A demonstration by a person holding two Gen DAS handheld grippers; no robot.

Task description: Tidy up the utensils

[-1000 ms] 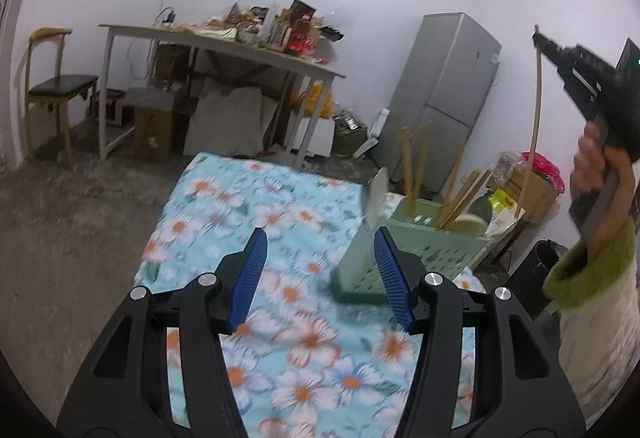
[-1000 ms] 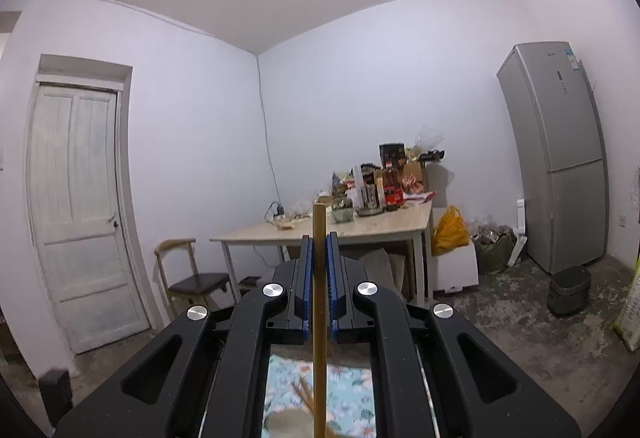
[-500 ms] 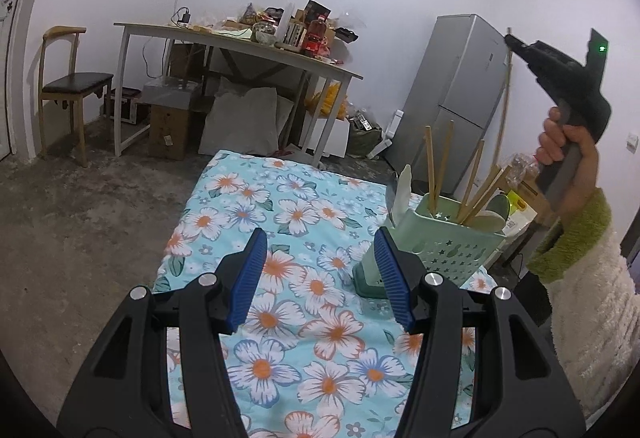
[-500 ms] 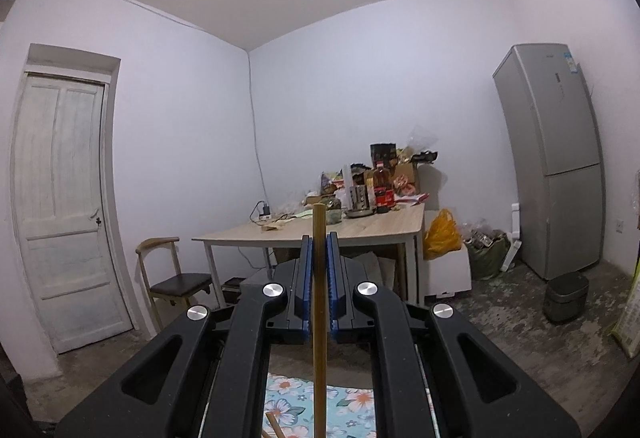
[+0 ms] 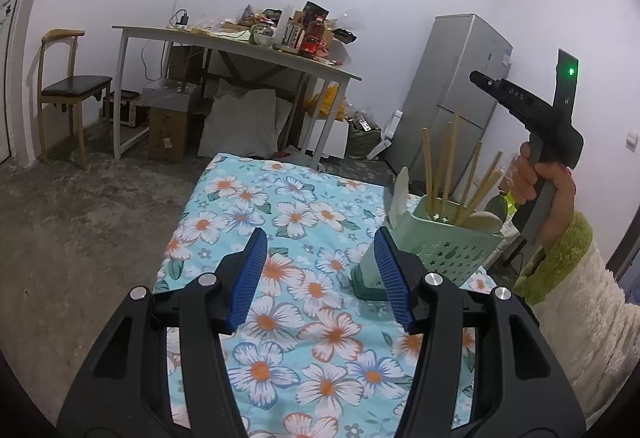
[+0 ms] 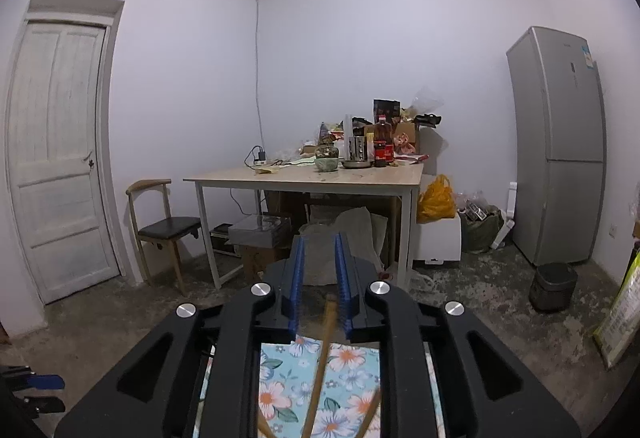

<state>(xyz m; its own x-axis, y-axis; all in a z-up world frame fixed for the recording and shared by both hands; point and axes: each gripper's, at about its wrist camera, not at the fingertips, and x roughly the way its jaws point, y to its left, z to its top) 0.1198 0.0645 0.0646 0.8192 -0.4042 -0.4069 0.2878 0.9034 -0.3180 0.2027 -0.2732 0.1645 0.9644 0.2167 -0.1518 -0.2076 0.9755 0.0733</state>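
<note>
I am looking down on a floral cloth (image 5: 280,318) that is covering the work surface just beyond my left gripper (image 5: 320,278). Past its far edge a rough grey concrete floor (image 5: 80,218) is running out to white walls. On the cloth, at the right, a pale green perforated utensil basket (image 5: 452,242) is standing upright, partly hidden behind my left claw's right finger. Wooden chopsticks (image 5: 450,162) are leaning out of it, with what look like pale spoon ends beside them.

Further off, a cluttered table (image 5: 240,46) is standing against the wall, with boxes and sacks beneath it, a wooden chair (image 5: 64,86) to its left and a grey fridge (image 5: 452,90) to its right. A white door (image 6: 60,146) is showing in the right wrist view.

My left claw is hanging about half open over the cloth, gripping nothing and touching nothing. My right gripper (image 6: 320,278), held in a hand (image 5: 536,178) with a green cuff above the basket, is opening its jaws; one chopstick (image 6: 324,350) is standing between them, and I cannot tell whether the pads are touching it.
</note>
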